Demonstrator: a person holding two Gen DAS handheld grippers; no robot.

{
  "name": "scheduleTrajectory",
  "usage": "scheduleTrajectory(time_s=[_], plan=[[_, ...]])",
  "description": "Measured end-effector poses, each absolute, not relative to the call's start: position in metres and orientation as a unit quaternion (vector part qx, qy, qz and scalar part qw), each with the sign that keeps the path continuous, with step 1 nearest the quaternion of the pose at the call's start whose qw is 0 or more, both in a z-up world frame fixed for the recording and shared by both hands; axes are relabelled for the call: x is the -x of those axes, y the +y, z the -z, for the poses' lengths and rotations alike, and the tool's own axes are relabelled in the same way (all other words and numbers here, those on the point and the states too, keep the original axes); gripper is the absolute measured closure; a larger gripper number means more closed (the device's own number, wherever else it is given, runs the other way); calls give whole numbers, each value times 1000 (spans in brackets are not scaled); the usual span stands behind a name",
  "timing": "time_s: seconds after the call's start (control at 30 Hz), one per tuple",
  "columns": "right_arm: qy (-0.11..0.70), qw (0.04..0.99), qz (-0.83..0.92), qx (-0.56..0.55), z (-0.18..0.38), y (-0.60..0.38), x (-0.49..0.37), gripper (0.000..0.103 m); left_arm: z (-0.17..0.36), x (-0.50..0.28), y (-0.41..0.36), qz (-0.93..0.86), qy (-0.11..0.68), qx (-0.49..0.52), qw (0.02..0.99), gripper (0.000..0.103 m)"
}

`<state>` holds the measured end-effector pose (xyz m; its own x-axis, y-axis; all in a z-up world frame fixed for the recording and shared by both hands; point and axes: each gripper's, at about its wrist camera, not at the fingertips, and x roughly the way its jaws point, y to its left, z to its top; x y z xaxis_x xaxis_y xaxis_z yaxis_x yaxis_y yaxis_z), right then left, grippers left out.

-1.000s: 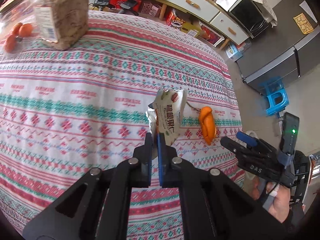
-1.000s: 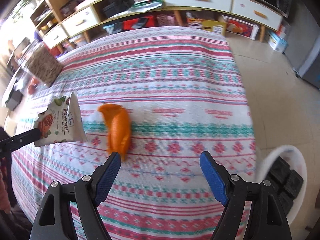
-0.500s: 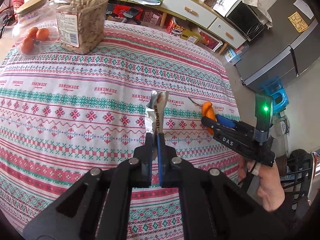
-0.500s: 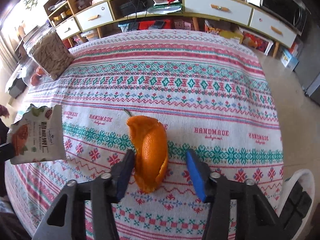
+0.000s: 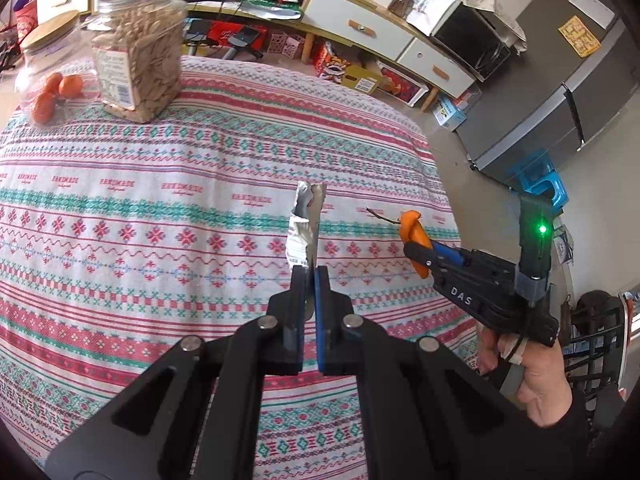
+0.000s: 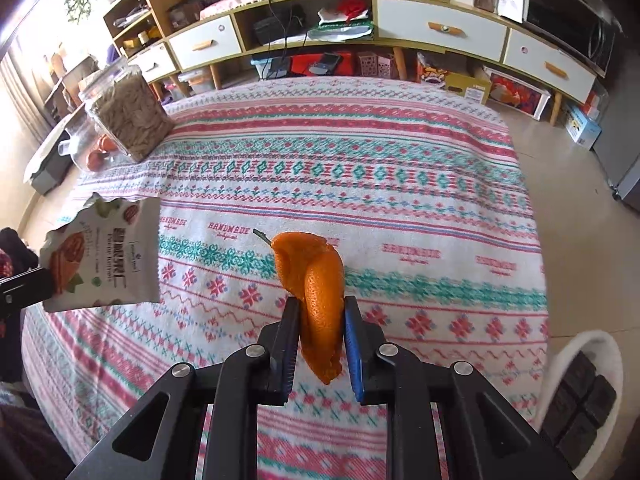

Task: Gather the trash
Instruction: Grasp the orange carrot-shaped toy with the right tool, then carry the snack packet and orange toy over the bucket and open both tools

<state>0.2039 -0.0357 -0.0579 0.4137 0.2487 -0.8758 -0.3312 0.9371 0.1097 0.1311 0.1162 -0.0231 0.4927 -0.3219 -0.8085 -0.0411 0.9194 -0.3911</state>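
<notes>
My left gripper is shut on an empty snack wrapper and holds it upright, edge-on, above the patterned tablecloth. The wrapper's printed face shows at the left of the right wrist view. My right gripper is shut on an orange peel with a thin stem, lifted just off the cloth. In the left wrist view the right gripper and the peel are to the right of the wrapper.
A clear jar of seeds and a lidded jar with small oranges stand at the table's far left. A white bin stands on the floor by the table's right edge. Cabinets line the far wall.
My right gripper has closed on the orange peel and lifted it slightly. My left gripper has kept hold of the wrapper and drawn back a little.
</notes>
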Motion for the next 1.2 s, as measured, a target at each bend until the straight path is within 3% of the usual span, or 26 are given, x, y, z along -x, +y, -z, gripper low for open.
scheduleTrajectory(time_s=[0.57, 1.2], plan=[[503, 856, -119, -29, 21, -160, -159, 81, 16, -132, 37, 163, 495, 154, 840, 98], [501, 860, -14, -94, 17, -317, -94, 81, 25, -150, -109, 283, 511, 132, 801, 98]])
